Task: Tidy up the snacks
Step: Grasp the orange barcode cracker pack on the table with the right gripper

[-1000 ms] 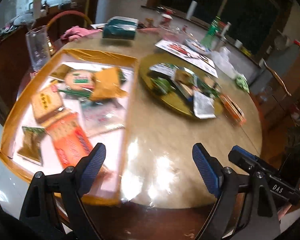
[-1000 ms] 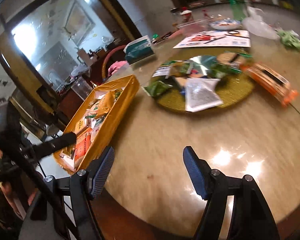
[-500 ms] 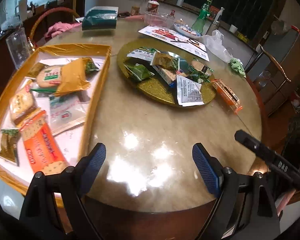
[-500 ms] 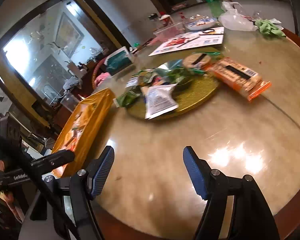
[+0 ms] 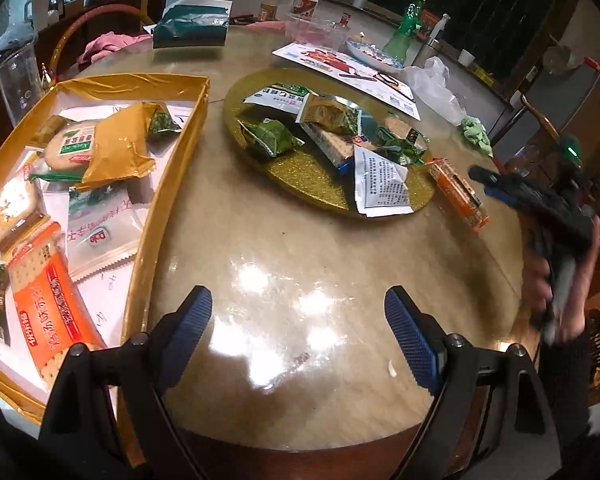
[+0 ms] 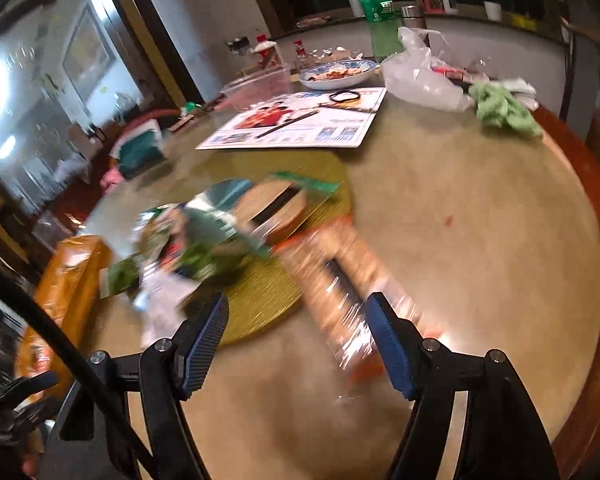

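Observation:
My left gripper (image 5: 300, 336) hangs open over the bare near part of the round table, nothing between its blue pads. To its left is a gold box (image 5: 172, 184) with several snack packs in it, an orange cracker pack (image 5: 48, 292) nearest. A round gold plate (image 5: 300, 176) carries more packs. Just right of the plate, a long orange cracker pack (image 5: 456, 192) lies on the table. My right gripper (image 6: 296, 344) is open low over this pack (image 6: 340, 280), which is blurred and reaches up to the gap between the pads; no pad presses on it. A hand holds that gripper (image 5: 484, 184).
Behind the plate lie a printed leaflet (image 6: 300, 124), a patterned bowl (image 6: 340, 72), a clear plastic bag (image 6: 416, 76), a green cloth (image 6: 504, 108) and a green bottle (image 6: 380, 12). A teal packet (image 5: 190, 26) and a clear tub (image 5: 316, 32) sit at the far side. The table's wooden rim (image 6: 596, 208) curves on the right.
My right gripper has swung quickly to the right and forward, from the box side to the orange pack beside the plate. The left gripper has crept forward and down a little.

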Demonstrator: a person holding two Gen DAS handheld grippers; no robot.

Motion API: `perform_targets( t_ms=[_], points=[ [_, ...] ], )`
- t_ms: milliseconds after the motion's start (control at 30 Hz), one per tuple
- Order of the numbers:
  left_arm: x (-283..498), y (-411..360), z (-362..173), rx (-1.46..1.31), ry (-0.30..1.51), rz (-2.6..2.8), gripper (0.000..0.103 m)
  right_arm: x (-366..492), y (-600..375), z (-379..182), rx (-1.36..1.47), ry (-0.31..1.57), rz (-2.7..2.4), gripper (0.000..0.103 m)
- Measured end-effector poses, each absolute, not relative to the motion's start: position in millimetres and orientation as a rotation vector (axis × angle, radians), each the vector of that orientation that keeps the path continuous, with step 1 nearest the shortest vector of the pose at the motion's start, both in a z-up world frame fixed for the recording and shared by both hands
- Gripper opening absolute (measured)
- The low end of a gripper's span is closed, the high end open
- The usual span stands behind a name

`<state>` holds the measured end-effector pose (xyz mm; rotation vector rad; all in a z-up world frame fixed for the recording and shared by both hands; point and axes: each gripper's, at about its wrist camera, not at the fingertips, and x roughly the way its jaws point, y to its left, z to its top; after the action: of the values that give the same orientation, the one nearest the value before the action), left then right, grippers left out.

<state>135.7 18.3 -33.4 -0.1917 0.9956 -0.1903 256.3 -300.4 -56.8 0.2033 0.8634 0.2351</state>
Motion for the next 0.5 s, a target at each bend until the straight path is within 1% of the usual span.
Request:
perform_targets(
  t_ms=[100,167,200,267,300,400,500],
  points=[
    [131.4,22.2,-30.6,-0.211,0.991,-0.200,0.088,283.9,-304.9,-78.1,0.176,0.950,0.187,0.071],
    [128.8,24.6,-29.7,-0.210,0.981,-0.200,0.088,284.2,-303.7,-83.9,0.207,0.953,0.216,0.072],
    [128.3,25.3,-29.9,-0.202,0.981,-0.191,0.088,280.7,-301.3,-83.3,0.196,0.949,0.208,0.072],
    [127.5,26.5,-30.0,-0.205,0.988,-0.185,0.088,270.4,-292.0,-83.1,0.159,0.949,0.175,0.068],
    [127.2,27.4,-29.9,-0.215,0.989,-0.187,0.088,262.2,-285.9,-82.8,0.132,0.949,0.142,0.061],
    [127.0,24.2,-30.5,-0.212,0.990,-0.197,0.088,242.1,-278.1,-80.3,0.128,0.946,0.111,0.060],
    [125.1,16.2,-31.6,-0.190,1.001,-0.204,0.088,213.0,-280.8,-81.3,0.197,0.924,0.086,0.060]
  ],
)
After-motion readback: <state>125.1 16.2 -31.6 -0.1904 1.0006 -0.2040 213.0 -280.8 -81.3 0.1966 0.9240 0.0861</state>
